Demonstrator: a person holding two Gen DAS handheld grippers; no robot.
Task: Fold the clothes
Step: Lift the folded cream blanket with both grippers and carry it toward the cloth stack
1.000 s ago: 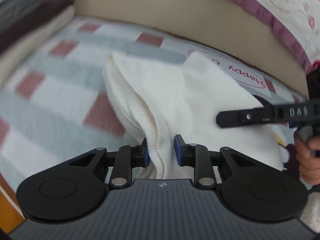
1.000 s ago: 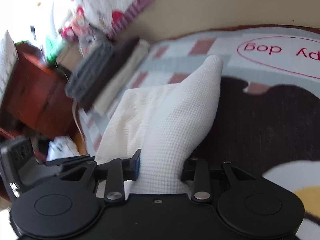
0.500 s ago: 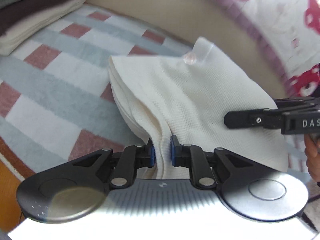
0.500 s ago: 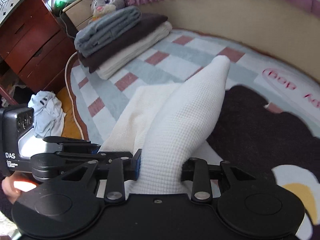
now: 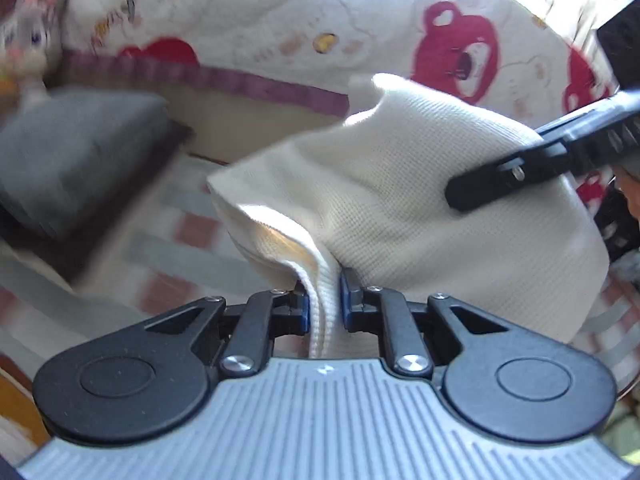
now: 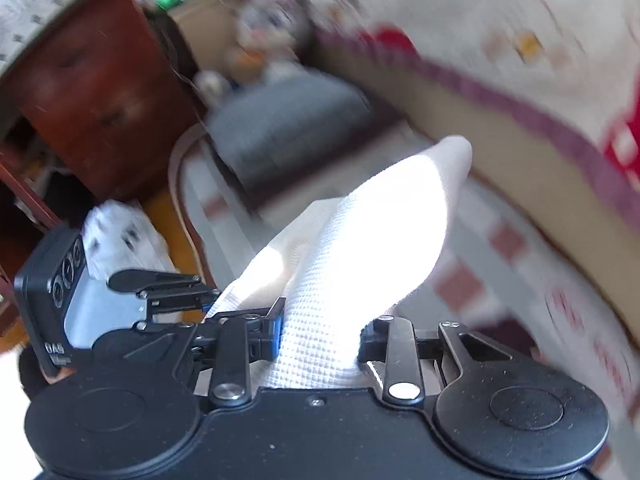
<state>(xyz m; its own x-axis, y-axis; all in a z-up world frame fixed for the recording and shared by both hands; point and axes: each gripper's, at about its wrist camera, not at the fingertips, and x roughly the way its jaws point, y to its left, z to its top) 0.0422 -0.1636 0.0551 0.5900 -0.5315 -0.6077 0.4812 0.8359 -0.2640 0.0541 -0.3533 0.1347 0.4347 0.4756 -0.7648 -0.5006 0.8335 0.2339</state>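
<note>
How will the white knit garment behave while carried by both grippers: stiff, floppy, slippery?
Likely floppy: the white knit garment drapes and bunches between the left gripper and the right gripper. Probably light, since its folds hold a raised peak. The waffle texture suggests decent grip, not slippery.

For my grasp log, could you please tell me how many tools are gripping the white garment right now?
2. The left tool is shut on a bunched edge of the white garment; the right tool is shut on another part, beside it. No other tool shows.
</note>
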